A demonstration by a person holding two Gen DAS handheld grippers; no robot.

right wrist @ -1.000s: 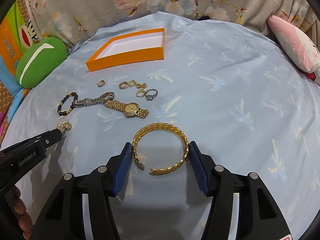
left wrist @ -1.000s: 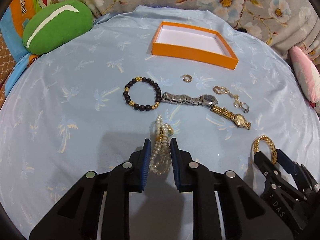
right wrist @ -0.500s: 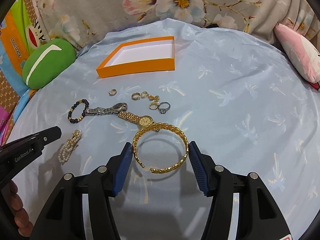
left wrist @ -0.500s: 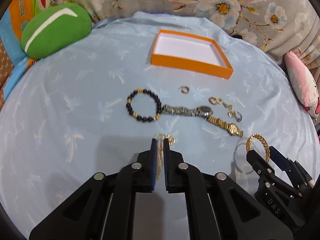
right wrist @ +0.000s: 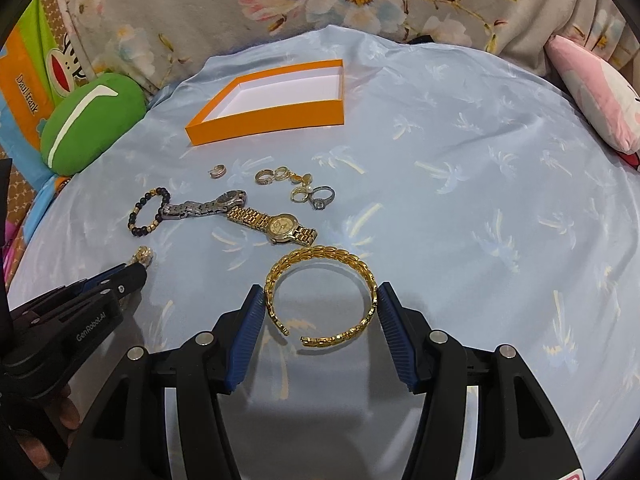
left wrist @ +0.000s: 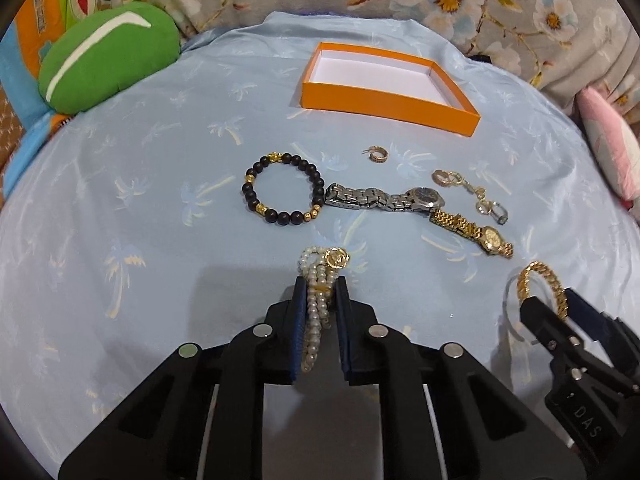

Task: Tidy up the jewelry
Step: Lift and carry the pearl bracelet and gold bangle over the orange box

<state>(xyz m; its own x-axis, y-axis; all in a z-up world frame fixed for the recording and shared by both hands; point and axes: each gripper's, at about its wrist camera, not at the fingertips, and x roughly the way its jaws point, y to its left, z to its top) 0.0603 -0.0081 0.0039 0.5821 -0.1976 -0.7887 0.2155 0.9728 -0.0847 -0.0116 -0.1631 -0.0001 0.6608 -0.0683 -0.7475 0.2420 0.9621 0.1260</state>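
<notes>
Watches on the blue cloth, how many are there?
2. The silver watch lies mid-cloth, touching the black bead bracelet. The gold watch lies to its right, their ends meeting. None seems hidden.

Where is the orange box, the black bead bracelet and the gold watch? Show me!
orange box [left wrist: 384,102], left wrist view, on its near orange wall.
black bead bracelet [left wrist: 285,216], left wrist view, on the near beads of the ring.
gold watch [right wrist: 282,225], right wrist view, on its round dial.
</notes>
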